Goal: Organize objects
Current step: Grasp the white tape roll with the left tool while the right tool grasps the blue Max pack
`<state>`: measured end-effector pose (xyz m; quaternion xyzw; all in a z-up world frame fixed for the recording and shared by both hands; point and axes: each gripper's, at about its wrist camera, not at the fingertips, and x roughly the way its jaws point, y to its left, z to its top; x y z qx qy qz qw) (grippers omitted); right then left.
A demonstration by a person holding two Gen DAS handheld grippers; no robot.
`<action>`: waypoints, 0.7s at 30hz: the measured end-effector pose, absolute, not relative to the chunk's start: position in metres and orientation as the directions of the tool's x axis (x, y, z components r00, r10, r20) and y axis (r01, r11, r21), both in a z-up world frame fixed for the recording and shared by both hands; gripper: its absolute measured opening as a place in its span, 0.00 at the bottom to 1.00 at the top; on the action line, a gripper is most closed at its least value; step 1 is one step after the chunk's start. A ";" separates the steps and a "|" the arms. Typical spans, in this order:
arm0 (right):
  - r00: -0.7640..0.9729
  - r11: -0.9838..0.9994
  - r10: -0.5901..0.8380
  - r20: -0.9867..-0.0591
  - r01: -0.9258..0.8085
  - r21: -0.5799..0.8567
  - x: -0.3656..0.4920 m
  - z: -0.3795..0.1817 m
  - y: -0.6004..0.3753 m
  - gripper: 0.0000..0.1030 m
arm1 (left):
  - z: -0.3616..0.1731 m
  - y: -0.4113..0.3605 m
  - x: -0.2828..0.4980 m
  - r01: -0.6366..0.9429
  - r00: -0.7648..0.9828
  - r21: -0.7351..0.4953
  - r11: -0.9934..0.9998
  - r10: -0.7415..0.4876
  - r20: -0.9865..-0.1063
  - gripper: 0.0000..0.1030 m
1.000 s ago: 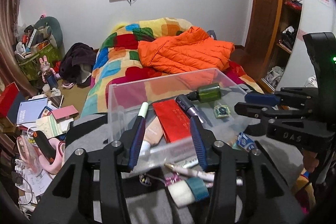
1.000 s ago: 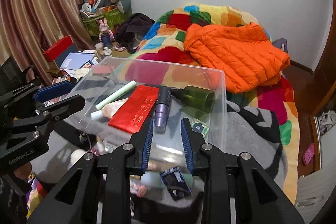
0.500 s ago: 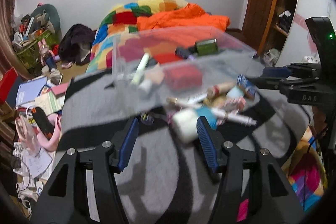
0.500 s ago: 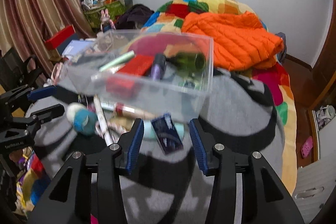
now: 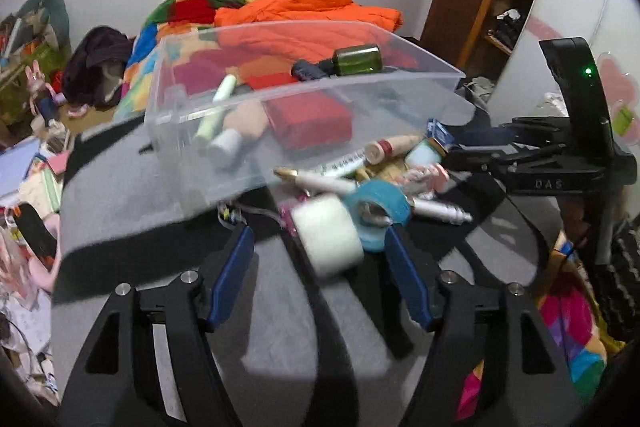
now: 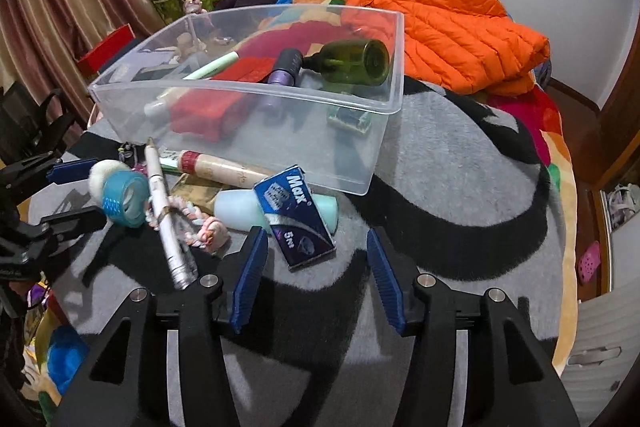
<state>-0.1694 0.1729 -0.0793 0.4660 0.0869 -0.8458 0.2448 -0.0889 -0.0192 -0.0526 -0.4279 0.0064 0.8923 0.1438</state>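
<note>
Both tongs, left [image 5: 318, 269] and right [image 6: 316, 267], have just widened and dropped toward the loose items beside the clear bin [image 6: 372, 143] on the bed (nothing gripped), so picking seems next.

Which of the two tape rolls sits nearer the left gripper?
The white tape roll; it lies between the open left gripper's fingers, with the blue tape roll just behind it.

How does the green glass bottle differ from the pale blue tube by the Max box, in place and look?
The green glass bottle lies inside the clear bin; the pale blue tube lies outside it on the grey blanket. The bottle is dark and see-through; the tube is pale and opaque. The Max box partly covers the tube; nothing covers the bottle. Both lie on their sides.
</note>
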 end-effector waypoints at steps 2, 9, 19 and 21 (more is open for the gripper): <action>-0.439 -0.861 -0.339 -0.832 0.500 0.087 -0.171 -0.082 0.171 0.46 | -0.053 -0.014 -0.094 -0.270 -0.591 -0.089 -0.959 0.238 -0.771 0.66; -0.442 -0.852 -0.372 -0.817 0.512 0.111 -0.164 -0.083 0.170 0.32 | -0.055 -0.012 -0.095 -0.285 -0.592 -0.087 -0.955 0.247 -0.767 0.48; -0.492 -0.870 -0.373 -0.787 0.480 0.112 -0.151 -0.074 0.181 0.25 | -0.046 -0.018 -0.073 -0.189 -0.661 -0.013 -0.982 0.137 -0.738 0.26; -0.503 -0.872 -0.375 -0.779 0.476 0.112 -0.149 -0.071 0.183 0.25 | -0.041 -0.019 -0.067 -0.170 -0.680 0.003 -0.986 0.115 -0.724 0.26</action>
